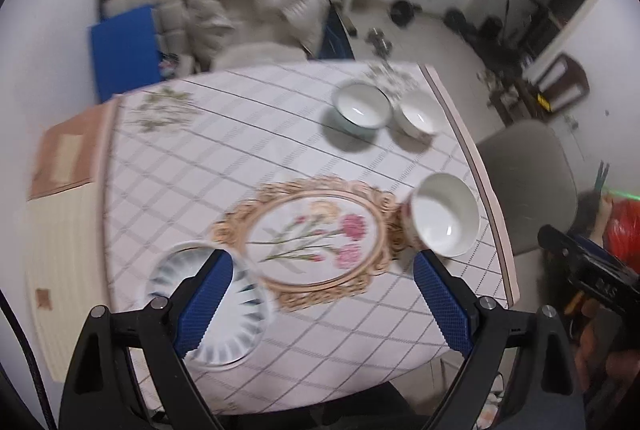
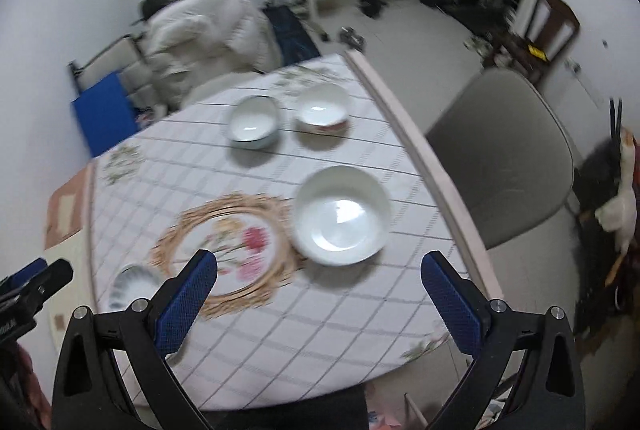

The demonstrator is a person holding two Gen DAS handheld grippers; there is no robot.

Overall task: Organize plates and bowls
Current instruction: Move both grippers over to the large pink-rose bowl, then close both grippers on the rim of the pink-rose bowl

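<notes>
Evidently nothing is gathered yet: both tongs, left [image 1: 322,304] and right [image 2: 318,304], hang wide open and empty above the tabletop [image 2: 280,342]; next, I'd guess, the right closes on the big white bowl [image 2: 342,216].

No text here is sharp enough to read.

The desk [image 2: 360,330] carried four dishes. Two small bowls sat side by side near the far edge: one bowl [image 2: 254,123] on the left and the other bowl [image 2: 324,108] on the right, close to the far right corner. A big bowl [image 2: 342,216] sat nearer, close to the right edge. A ring picture [image 2: 224,250] lay in the middle of the desk, just left of the big bowl. A plate [image 1: 208,304] sat by the near left edge, left of the ring picture. A chair [image 2: 504,157] stood past the right edge.
</notes>
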